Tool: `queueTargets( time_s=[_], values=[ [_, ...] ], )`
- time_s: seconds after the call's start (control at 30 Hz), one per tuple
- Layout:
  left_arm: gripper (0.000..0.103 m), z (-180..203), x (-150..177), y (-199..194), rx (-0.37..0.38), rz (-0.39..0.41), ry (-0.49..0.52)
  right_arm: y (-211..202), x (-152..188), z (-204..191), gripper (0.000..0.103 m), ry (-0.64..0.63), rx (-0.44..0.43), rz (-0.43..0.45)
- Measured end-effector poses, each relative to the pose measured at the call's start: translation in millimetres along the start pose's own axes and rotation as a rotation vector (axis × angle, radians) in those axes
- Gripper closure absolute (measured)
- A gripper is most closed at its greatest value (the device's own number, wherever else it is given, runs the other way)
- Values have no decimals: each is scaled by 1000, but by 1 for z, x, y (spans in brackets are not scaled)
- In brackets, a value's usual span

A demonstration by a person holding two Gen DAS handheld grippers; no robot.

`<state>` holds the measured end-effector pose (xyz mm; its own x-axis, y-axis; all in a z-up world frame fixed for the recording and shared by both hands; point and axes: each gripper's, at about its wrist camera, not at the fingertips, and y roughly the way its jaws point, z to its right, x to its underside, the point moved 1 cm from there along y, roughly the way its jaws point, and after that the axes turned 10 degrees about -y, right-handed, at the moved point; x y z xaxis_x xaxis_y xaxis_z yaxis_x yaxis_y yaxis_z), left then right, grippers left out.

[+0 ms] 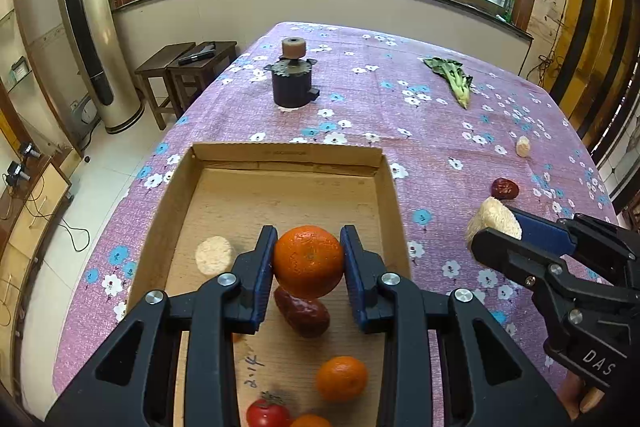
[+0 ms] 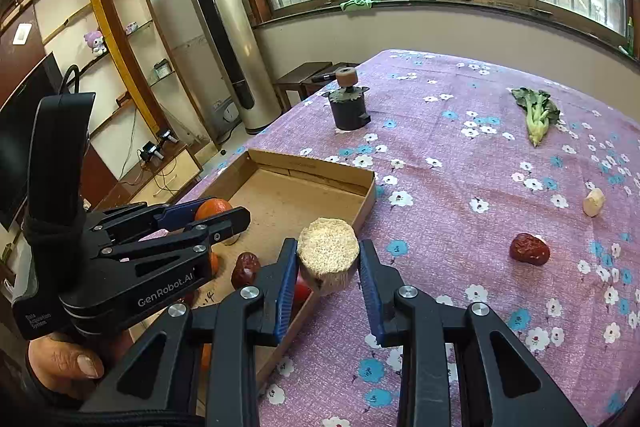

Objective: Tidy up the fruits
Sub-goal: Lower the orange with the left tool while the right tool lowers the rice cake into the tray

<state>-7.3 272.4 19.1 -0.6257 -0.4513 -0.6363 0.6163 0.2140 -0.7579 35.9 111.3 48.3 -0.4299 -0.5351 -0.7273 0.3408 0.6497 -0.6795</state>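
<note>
My left gripper (image 1: 309, 263) is shut on an orange (image 1: 309, 261) and holds it above the open cardboard box (image 1: 286, 157). Inside the box lie a pale round piece (image 1: 214, 254), a red date (image 1: 303, 313), a smaller orange (image 1: 342, 379) and a tomato (image 1: 267, 413). To the right of the box, my right gripper (image 2: 328, 261) is shut on a beige rough-topped round piece (image 2: 329, 253), raised over the box's near right corner. On the cloth further right lie another red date (image 2: 529, 248) and a small pale piece (image 2: 594, 202).
A purple flowered cloth (image 1: 400, 107) covers the table. A dark cylindrical device (image 1: 292, 79) with a roller on top stands at the far left. A leafy green vegetable (image 1: 452, 77) lies far right. Stools and a tall air conditioner stand beyond the table's left edge.
</note>
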Motion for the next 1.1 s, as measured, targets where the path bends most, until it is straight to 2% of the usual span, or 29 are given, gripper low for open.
queueTargets(
  time_s=[0.33, 0.6, 0.8, 1.1],
  values=[
    [73, -35, -20, 18, 16, -34, -74, 33, -13, -12, 73, -17, -41, -31],
    [73, -58, -42, 54, 44, -106, -143, 71, -26, -20, 73, -41, -56, -80],
    [73, -61, -47, 83, 5, -152, -135, 113, -27, -30, 73, -77, -69, -160],
    [73, -65, -37, 109, -40, -231, -127, 142, -19, -36, 72, -134, -58, -227]
  ],
)
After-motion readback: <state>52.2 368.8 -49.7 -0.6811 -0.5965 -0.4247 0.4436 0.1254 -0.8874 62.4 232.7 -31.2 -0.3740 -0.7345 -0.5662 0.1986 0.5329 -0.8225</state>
